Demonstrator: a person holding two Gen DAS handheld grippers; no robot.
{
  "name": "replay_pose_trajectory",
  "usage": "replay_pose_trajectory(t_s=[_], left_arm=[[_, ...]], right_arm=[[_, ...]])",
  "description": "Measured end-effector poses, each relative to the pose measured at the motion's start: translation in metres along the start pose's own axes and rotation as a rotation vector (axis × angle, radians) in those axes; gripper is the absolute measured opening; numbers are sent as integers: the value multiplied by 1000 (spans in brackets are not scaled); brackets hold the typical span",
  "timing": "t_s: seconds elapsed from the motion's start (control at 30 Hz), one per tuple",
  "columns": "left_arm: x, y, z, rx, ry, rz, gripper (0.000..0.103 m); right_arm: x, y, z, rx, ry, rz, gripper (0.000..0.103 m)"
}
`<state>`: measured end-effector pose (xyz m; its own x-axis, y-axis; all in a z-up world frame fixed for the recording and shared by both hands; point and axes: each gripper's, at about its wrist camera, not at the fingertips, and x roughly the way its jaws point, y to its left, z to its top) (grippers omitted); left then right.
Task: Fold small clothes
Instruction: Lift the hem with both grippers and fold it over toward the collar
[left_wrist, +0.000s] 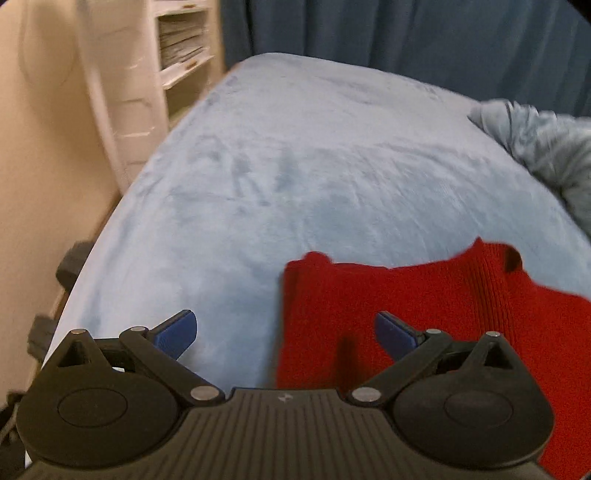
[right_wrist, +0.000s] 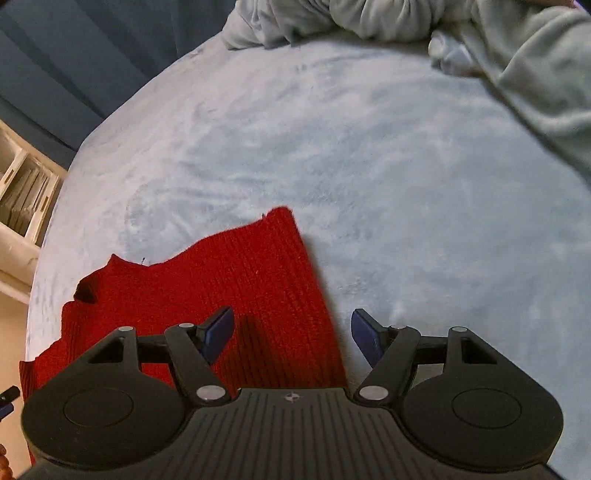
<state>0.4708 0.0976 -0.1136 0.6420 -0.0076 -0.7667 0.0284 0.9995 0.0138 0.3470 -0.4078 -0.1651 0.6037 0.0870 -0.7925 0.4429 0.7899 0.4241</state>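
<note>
I see the red knit garment (left_wrist: 424, 314) lying on the near part of the light blue blanket (left_wrist: 295, 166), spread mostly flat, with a small fold or loop standing up at its far edge. My left gripper (left_wrist: 286, 334) hangs over the garment's left edge with its fingers spread wide and nothing between them; one finger is over the blanket, the other over the red cloth. My right gripper (right_wrist: 291, 334) is the same on the other side: fingers apart, empty, straddling the garment's right edge. I think the main risk is the pinch itself. If I come down too deep, the pads may take the fluffy blanket together with the knit, and the lift will drag the bedding. If I come too shallow, I may catch only one layer, and the fold becomes crooked. The pictures are also a little blurred, so my aim at the edge is not sure. The crumpled grey bedding (right_wrist: 535, 92) at the far right is well apart and should not disturb.
</note>
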Motion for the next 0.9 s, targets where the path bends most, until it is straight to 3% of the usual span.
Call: replay_pose_trajectory(t_s=[0.03,0.07,0.1,0.13,0.2,0.3,0.37,0.43,0.5,0.57,0.67,0.8,0.83,0.9], left_arm=[[5,-6,2,27,1,16,99],[8,-9,-1,51,7,23,59],[12,-8,-3,70,24,4,15],[17,-5,-1,51,69,-22,7],[4,9,1,-13,8,-63,7],[-36,34,7,-118,-61,-160,7],[-52,44,17,-137,-109,-183,7],[-52,48,29,-138,-147,-160,7],[-32,52,37,-166,-131,-139,7],[3,49,38,-167,-69,-111,7],[60,33,20,-88,58,-18,7],[74,32,9,-97,53,-2,8],[73,35,10,-96,51,-9,9],[72,41,13,-97,50,-4,28]], right_arm=[[3,2,-1,-16,-4,12,66],[3,5,-3,-40,-12,18,35],[1,10,-3,-73,-38,-9,16],[-5,13,-1,-95,-70,-24,14],[-26,17,0,-118,-124,14,13],[-73,16,3,-84,-204,146,12],[-95,19,7,-86,-272,202,12],[-98,18,14,-70,-320,192,12],[-81,12,24,-28,-320,166,12],[-46,6,28,-18,-268,114,12],[14,1,22,-52,-130,-22,12],[31,-7,13,-20,-139,-23,15],[30,-9,14,-12,-137,-20,18],[27,-16,16,10,-140,-39,44]])
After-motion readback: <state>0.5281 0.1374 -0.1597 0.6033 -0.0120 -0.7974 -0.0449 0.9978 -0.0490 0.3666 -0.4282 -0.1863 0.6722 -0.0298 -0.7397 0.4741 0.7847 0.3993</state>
